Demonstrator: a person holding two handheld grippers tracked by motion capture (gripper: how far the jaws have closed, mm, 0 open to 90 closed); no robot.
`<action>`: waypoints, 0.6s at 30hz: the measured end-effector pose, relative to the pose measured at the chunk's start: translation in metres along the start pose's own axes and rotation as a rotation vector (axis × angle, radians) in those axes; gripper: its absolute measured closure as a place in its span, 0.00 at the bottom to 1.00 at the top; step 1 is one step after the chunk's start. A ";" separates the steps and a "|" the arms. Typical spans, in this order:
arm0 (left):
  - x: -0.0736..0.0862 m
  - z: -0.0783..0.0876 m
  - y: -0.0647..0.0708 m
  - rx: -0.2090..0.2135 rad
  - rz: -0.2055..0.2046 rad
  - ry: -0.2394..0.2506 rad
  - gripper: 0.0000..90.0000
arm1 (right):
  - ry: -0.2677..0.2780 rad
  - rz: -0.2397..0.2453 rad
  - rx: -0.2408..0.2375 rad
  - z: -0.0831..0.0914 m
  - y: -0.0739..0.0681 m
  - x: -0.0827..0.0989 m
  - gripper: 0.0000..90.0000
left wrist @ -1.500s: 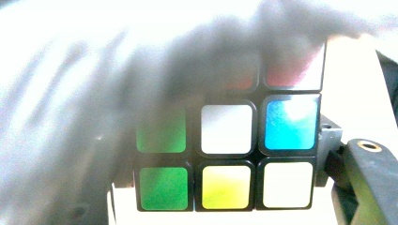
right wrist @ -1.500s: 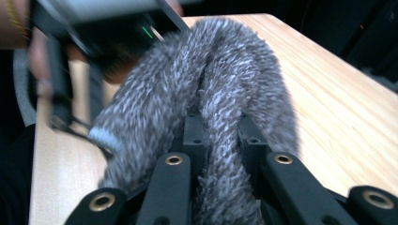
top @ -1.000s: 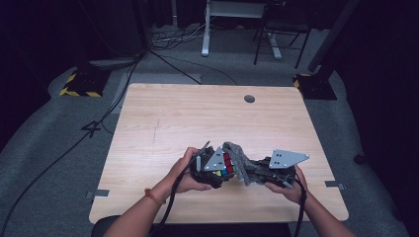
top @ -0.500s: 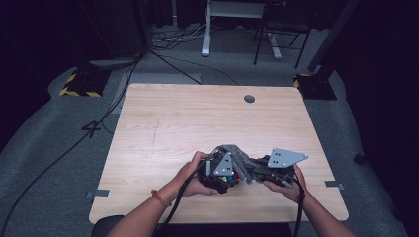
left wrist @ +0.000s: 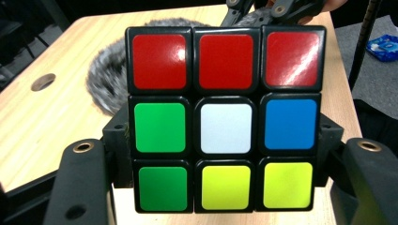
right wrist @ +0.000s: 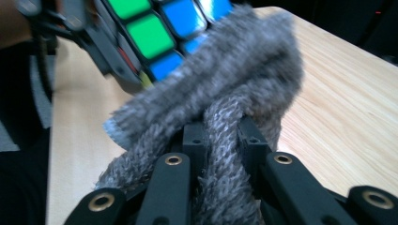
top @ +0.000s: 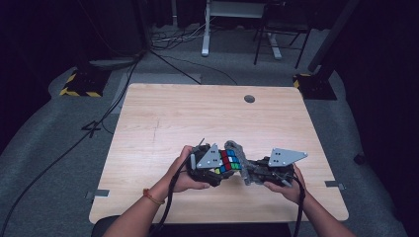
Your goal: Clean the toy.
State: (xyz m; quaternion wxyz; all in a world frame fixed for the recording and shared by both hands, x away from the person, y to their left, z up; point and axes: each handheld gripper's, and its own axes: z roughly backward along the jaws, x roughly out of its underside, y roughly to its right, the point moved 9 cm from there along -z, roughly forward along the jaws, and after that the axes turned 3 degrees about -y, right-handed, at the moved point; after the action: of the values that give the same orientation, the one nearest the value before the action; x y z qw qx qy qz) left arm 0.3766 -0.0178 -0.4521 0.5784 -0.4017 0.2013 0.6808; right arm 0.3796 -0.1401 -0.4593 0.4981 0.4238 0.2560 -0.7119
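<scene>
1. In the left gripper view the cube (left wrist: 225,119) hides much of what lies behind it: the grey cloth (left wrist: 110,84) shows as a fuzzy patch past the cube's upper left edge, and the right gripper (left wrist: 272,9) is cut off at the top of the view
2. In the right gripper view the cloth (right wrist: 220,93) covers most of the cube (right wrist: 155,33), which sits at the upper left, blurred and cut off by the top edge; whether the cloth presses on the cube there is hard to tell
3. In the high view the cube (top: 228,162) is small, and the pads on it cannot be made out
4. The left gripper (left wrist: 225,187) is clamped on the cube, one jaw against each side, with the red row at the top and the green and yellow row at the bottom
5. The right gripper (right wrist: 225,140) pinches a twisted fold of the cloth between its closed jaws
6. The cube is held above the near middle of the table (top: 173,123), with the cloth (top: 242,160) just beside it on its right
</scene>
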 end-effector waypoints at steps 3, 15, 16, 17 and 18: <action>0.002 -0.003 0.000 -0.007 -0.010 -0.019 0.37 | -0.005 0.011 0.013 0.000 -0.001 0.000 0.87; 0.010 -0.006 -0.006 -0.033 -0.025 -0.074 0.37 | 0.001 0.029 0.036 0.010 0.000 -0.002 0.87; 0.012 -0.006 -0.007 -0.026 -0.009 -0.082 0.37 | 0.011 0.024 0.036 0.012 0.001 -0.003 0.87; 0.014 -0.008 -0.007 -0.023 0.001 -0.087 0.37 | 0.026 0.019 0.031 0.015 0.001 -0.005 0.87; 0.017 -0.011 -0.007 -0.024 0.002 -0.103 0.37 | 0.037 0.018 0.030 0.016 0.001 -0.007 0.87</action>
State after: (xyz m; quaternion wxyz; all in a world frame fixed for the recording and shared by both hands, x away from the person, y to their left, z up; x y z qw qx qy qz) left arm 0.3870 -0.0139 -0.4705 0.5826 -0.3727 0.1636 0.7035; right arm 0.3760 -0.1499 -0.4445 0.4935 0.4464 0.2506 -0.7031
